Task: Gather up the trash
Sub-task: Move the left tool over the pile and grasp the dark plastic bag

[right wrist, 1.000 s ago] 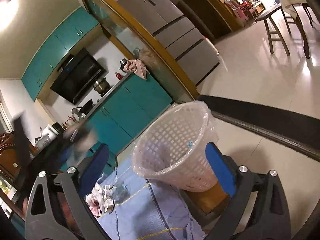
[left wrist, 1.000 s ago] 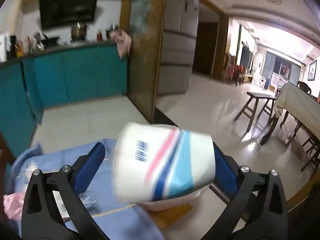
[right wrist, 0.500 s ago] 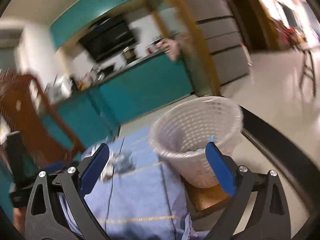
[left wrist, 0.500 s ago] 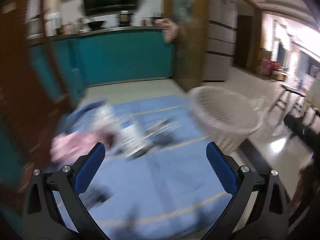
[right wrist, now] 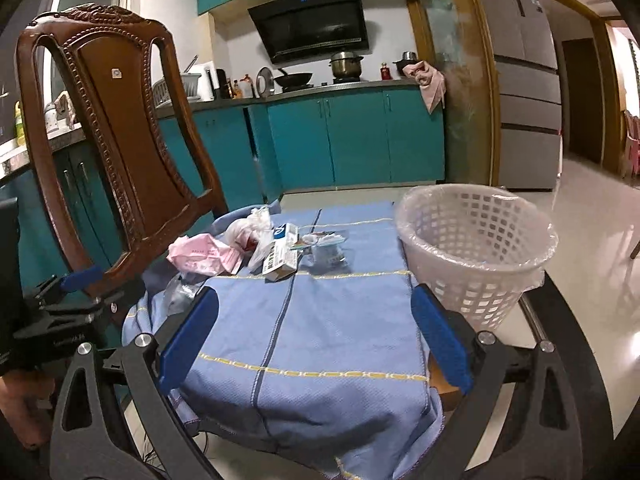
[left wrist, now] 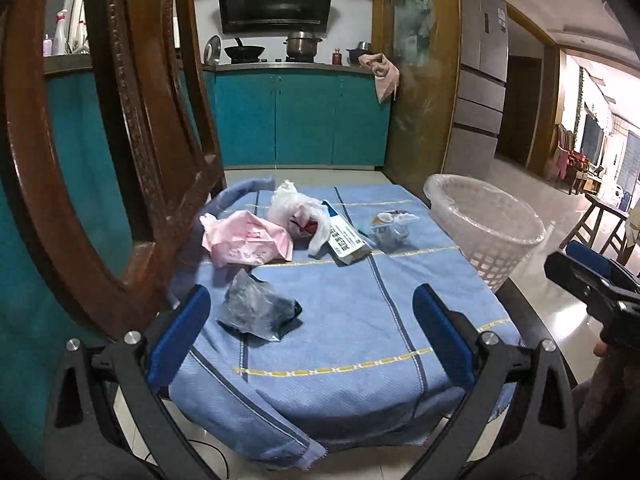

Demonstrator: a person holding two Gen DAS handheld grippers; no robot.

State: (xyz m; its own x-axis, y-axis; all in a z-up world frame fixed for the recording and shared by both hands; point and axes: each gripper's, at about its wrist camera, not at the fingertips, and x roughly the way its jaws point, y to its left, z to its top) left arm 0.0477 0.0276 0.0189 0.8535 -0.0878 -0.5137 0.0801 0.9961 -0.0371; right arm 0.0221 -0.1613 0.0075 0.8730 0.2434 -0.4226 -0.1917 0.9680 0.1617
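Trash lies on a blue cloth (left wrist: 344, 320): a dark crumpled plastic bag (left wrist: 258, 310) nearest, a pink wrapper (left wrist: 246, 240), a white plastic bag (left wrist: 298, 210), a white and blue carton (left wrist: 346, 238) and a small clear cup (left wrist: 392, 226). A white lined basket (left wrist: 486, 228) stands at the cloth's right edge. My left gripper (left wrist: 312, 332) is open and empty, just short of the dark bag. My right gripper (right wrist: 314, 336) is open and empty over the near cloth (right wrist: 320, 320), with the basket (right wrist: 474, 248) to its right and the trash pile (right wrist: 276, 252) ahead.
A carved wooden chair back (right wrist: 112, 136) rises at the left edge of the cloth. Teal kitchen cabinets (left wrist: 300, 116) and a tall fridge (right wrist: 524, 80) stand behind. The right gripper shows at the right edge of the left wrist view (left wrist: 592, 276).
The left gripper let go of the striped paper cup it held a second ago, then swung left and back from the basket to face the trash. The right gripper levelled out and pulled back.
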